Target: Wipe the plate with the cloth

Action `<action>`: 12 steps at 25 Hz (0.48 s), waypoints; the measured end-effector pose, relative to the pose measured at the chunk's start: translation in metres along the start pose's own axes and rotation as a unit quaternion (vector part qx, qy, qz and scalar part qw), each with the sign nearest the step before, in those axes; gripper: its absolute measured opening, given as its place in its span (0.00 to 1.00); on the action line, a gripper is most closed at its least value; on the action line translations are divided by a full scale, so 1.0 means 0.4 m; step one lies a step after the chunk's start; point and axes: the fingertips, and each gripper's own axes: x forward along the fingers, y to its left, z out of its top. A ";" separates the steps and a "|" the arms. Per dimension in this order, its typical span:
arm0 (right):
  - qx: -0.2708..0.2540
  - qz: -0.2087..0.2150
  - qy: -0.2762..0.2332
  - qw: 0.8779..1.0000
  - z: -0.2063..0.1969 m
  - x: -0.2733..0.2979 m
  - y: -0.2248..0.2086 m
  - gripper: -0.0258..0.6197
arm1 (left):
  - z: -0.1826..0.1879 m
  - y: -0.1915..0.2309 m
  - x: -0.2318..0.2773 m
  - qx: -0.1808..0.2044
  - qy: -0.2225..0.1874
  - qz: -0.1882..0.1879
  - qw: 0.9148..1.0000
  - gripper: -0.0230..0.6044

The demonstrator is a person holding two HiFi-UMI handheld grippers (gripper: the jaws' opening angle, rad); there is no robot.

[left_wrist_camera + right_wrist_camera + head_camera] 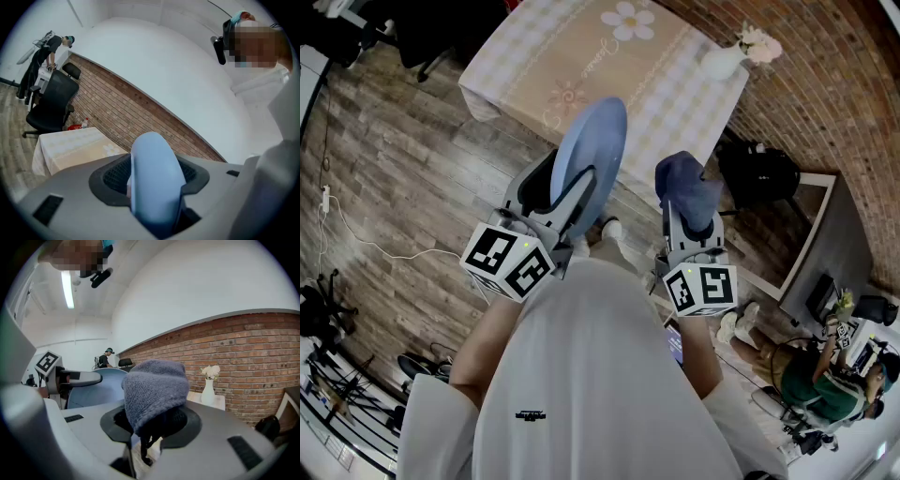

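A light blue plate (586,155) is held on edge in the air, my left gripper (574,202) shut on its lower rim. In the left gripper view the plate (154,180) stands edge-on between the jaws. My right gripper (689,217) is shut on a bunched dark blue-grey cloth (686,187), held up beside the plate with a small gap between them. In the right gripper view the cloth (154,392) droops over the jaws, with the plate (96,387) and the left gripper (70,378) to its left.
A table with a checked, flower-printed cloth (600,66) stands ahead, a white vase of flowers (733,56) at its right corner. A brick wall (825,84) runs on the right, with a black bag (759,173) and a dark desk (825,234). Another person (820,389) sits at lower right.
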 end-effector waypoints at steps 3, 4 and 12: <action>0.002 0.011 -0.004 1.000 0.006 -0.070 -0.088 0.24 | -0.066 -0.088 0.018 -0.012 -0.002 0.020 1.000 0.45; 0.002 0.015 -0.004 1.000 0.005 -0.092 -0.117 0.24 | -0.086 -0.117 0.023 -0.014 -0.005 0.026 1.000 0.45; 0.013 0.073 -0.005 0.997 -0.036 -0.205 -0.300 0.24 | -0.198 -0.297 0.085 -0.007 -0.033 0.069 0.997 0.45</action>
